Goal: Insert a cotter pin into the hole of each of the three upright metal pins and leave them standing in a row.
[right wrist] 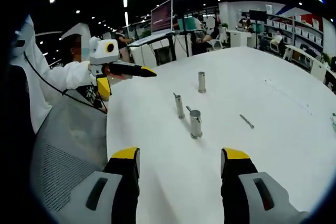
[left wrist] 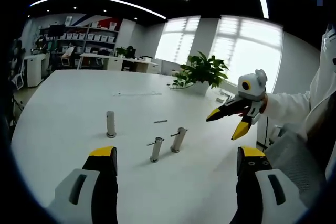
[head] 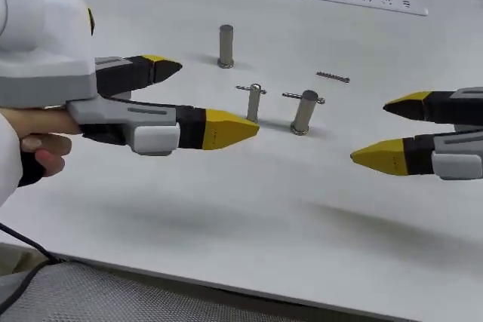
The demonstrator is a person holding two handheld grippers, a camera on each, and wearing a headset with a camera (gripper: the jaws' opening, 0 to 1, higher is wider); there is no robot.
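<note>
Upper right of centre in the head view, the loose cotter pin (head: 332, 76) lies flat on the tabletop (head: 226, 216), its long axis roughly across the frame. It sits up and left of the right claw (head: 368, 132), which is nearer than the left claw (head: 219, 97). Both claws are spread and empty. The bare upright pin (head: 226, 45) stands upper middle; the centre pin (head: 254, 103) and right-hand pin (head: 304, 115) each carry a cotter pin crosswise.

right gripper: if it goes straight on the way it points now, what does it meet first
Probably the nearest upright metal pin, already holding a cotter pin, standing nearly dead ahead of the right gripper, jaws open. Depth is unclear, so it could pass beside it.
</note>
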